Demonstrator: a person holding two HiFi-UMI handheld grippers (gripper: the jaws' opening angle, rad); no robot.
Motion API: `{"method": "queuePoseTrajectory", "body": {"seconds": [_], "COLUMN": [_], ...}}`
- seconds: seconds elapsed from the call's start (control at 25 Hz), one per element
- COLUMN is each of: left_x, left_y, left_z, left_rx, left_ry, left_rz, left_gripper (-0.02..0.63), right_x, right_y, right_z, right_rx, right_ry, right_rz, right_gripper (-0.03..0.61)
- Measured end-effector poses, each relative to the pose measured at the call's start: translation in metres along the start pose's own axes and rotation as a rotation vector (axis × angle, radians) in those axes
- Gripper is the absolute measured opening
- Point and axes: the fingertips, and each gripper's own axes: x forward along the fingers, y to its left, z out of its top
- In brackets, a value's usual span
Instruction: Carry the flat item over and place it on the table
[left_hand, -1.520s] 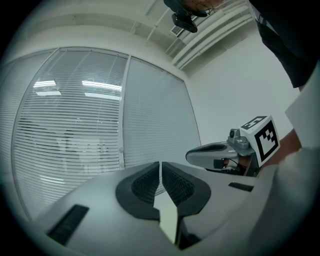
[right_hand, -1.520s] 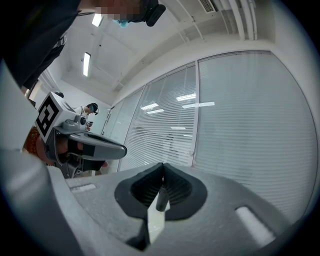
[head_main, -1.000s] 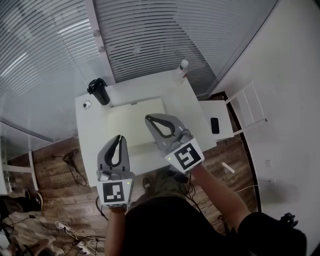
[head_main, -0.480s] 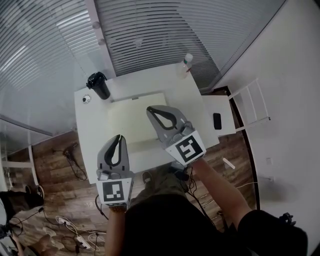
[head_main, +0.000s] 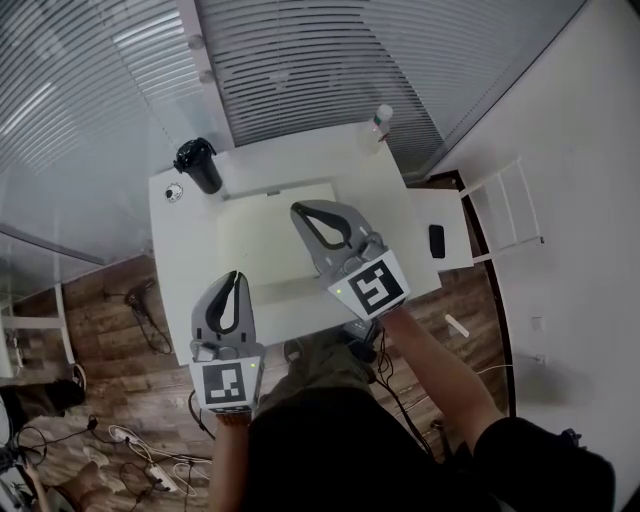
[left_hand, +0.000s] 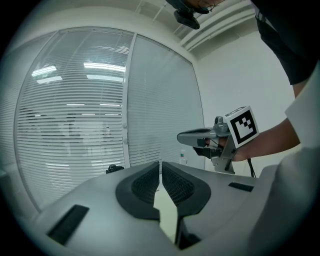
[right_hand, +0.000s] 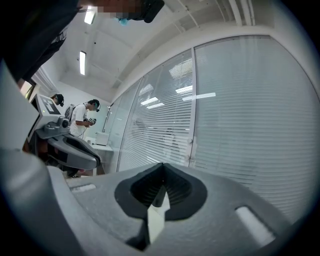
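Placement looks done to us: flat item (head_main: 268, 245) lies mid table (head_main: 185, 280); left gripper (head_main: 237, 274) and right gripper (head_main: 297, 212) are clamped shut, empty; next we withdraw.

Blinded windows (head_main: 300, 70), wooden floor (head_main: 110, 330)

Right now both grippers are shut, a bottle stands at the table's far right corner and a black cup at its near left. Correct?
No: the head view shows the black cup at the far left corner of the table, not near left. The bottle is at the far right corner, and the left gripper and right gripper are both shut.
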Motion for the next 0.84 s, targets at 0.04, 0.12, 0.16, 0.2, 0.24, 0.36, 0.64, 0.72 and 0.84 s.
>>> {"method": "queuePoseTrajectory", "body": {"seconds": [0.04, 0.12, 0.16, 0.2, 0.24, 0.36, 0.64, 0.72, 0.84], "left_x": [0.0, -0.002, -0.002, -0.003, -0.004, -0.005, -0.007, -0.005, 0.001], "left_y": [0.001, 0.002, 0.003, 0.004, 0.005, 0.01, 0.019, 0.022, 0.027], "left_z": [-0.001, -0.005, -0.006, -0.008, -0.01, -0.016, -0.03, -0.034, -0.041], "left_rx": [-0.008, -0.002, 0.008, 0.01, 0.0, -0.015, 0.015, 0.014, 0.017], "left_ry": [0.006, 0.009, 0.008, 0.009, 0.017, 0.038, 0.053, 0.061, 0.069], "left_rz": [0.005, 0.008, 0.008, 0.01, 0.016, 0.032, 0.048, 0.052, 0.054], "left_gripper": [0.018, 0.018, 0.018, 0.018, 0.018, 0.018, 0.018, 0.018, 0.018], "right_x": [0.003, 0.007, 0.008, 0.01, 0.012, 0.021, 0.036, 0.041, 0.051], "right_y": [0.0, 0.0, 0.0, -0.001, -0.001, -0.002, -0.007, -0.009, -0.013], "right_z": [-0.001, -0.003, -0.004, -0.005, -0.007, -0.014, -0.03, -0.035, -0.045], "right_rx": [-0.001, -0.003, -0.004, -0.006, -0.009, -0.032, -0.034, -0.026, -0.036], "right_ry": [0.001, -0.001, -0.001, 0.002, 0.005, 0.002, 0.01, 0.024, 0.036], "right_rz": [0.004, 0.012, 0.016, 0.02, 0.025, 0.044, 0.071, 0.075, 0.083], "right_gripper": [-0.003, -0.003, -0.003, -0.003, -0.003, -0.003, -0.003, -0.003, -0.003]}}
